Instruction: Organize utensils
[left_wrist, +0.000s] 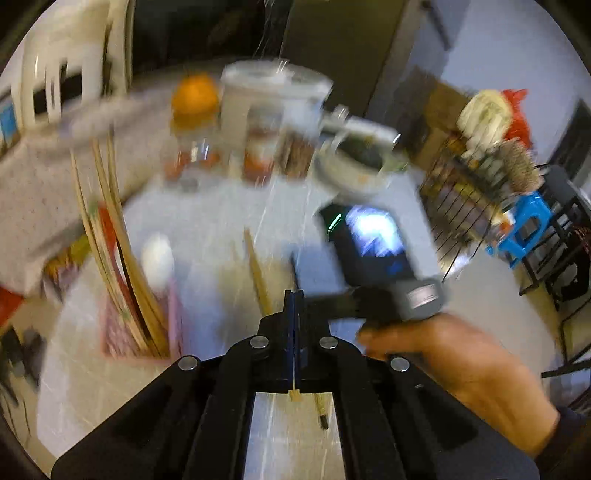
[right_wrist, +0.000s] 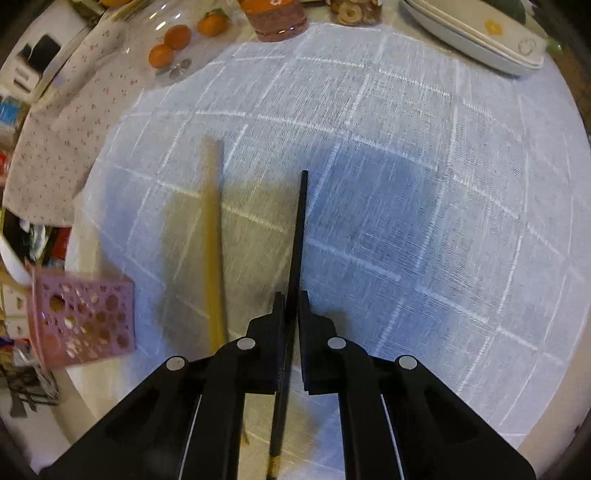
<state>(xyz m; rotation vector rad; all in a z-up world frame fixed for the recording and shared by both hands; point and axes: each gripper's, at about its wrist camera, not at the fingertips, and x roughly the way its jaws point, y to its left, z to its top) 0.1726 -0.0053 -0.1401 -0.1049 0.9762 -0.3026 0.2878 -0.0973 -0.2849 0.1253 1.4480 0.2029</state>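
Right gripper (right_wrist: 291, 306) clamped on black chopstick (right_wrist: 298, 236): long axis runs 12 to 6 o'clock, on checked tablecloth (right_wrist: 424, 166). Pink holder (right_wrist: 83, 319) at 9 o'clock, near. Wooden chopstick (right_wrist: 214, 240) between, roughly parallel. Left gripper (left_wrist: 294, 306) shut; a pale sliver shows in the seam, grip unclear. Black chopstick thin, straight, matte.

Both wrist views steep, close; share tablecloth (right_wrist: 369, 147).

Pink perforated holder (right_wrist: 83, 321), white-checked blue tablecloth (right_wrist: 406, 184).
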